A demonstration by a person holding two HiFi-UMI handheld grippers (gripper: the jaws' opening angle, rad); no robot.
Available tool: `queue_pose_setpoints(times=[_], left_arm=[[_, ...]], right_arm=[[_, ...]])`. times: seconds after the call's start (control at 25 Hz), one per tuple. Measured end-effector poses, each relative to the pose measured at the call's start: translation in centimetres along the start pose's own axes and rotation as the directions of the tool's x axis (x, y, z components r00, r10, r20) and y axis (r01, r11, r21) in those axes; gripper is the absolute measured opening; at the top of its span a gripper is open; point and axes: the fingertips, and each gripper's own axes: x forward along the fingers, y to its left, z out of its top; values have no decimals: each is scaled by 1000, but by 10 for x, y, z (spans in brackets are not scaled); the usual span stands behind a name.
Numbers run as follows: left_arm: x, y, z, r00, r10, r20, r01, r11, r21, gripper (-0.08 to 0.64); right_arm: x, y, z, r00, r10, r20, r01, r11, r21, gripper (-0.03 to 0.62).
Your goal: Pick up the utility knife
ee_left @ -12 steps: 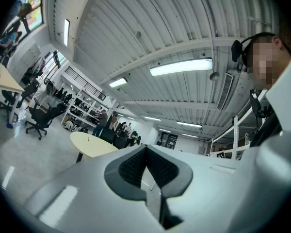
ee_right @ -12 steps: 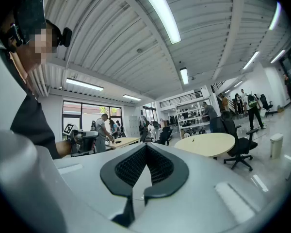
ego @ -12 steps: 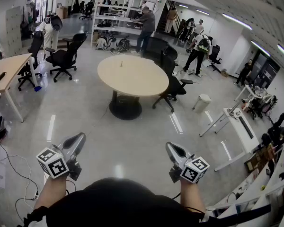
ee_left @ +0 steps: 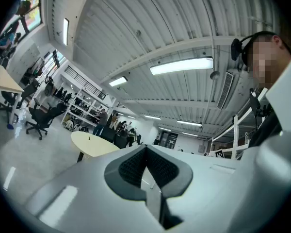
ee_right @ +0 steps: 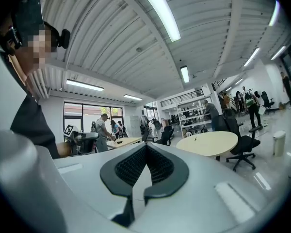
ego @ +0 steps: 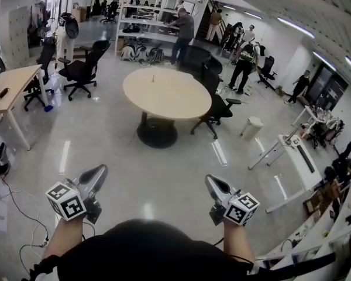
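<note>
Two grippers held low and level at the bottom of the head view, over glossy grey floor (ego: 111,139), well apart. Left gripper (ego: 99,170): jaws together, pads meeting at the tip, nothing between them; its own view confirms this (ee_left: 145,148). Right gripper (ego: 209,179): jaws likewise closed on nothing, pads pressed tip to tip (ee_right: 145,147). Marker cubes sit at the back of each, left (ego: 65,201) and right (ego: 241,208), with forearms behind. Ahead, well beyond both grippers, is a round pale table (ego: 175,98) on a dark pedestal. One small upright object (ego: 152,78) stands on its far part, too small to identify. The utility knife cannot be made out in any view. Black office chairs stand around: one left of the table (ego: 82,69), one touching its right edge (ego: 217,107). Wooden desk (ego: 11,84) at far left, white bin (ego: 252,127) right of the table. Shelving (ego: 143,16) at the back, a person (ego: 183,31) standing at it; several more people further right.
</note>
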Motion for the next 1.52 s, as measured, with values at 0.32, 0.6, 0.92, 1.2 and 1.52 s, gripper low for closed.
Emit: queue_pose_setpoints(times=[0.32,0.6,0.92,1.2,1.52], left_arm=[[5,12,6,1000,-7,-10,7,1000,2,-2],[-3,39,15,1000,-14,-8,14,1000,-11,-2],[-22,85,35,1000,-15,-1,15,1000,-10,-2],[-31,127,47,1000,-21,-11,21,999,-25,-2],[-19,149,36,999,-17,-33,15,999,-40,-2]], right_arm=[[15,2,4,1000,7,0,-7,1000,22,14],[42,14,8,1000,15,2,-15,1000,14,14],[86,35,7,1000,12,3,-12,1000,6,14],[121,47,5,1000,-7,-8,7,1000,5,14],[142,36,-3,1000,-7,-29,8,1000,18,14]])
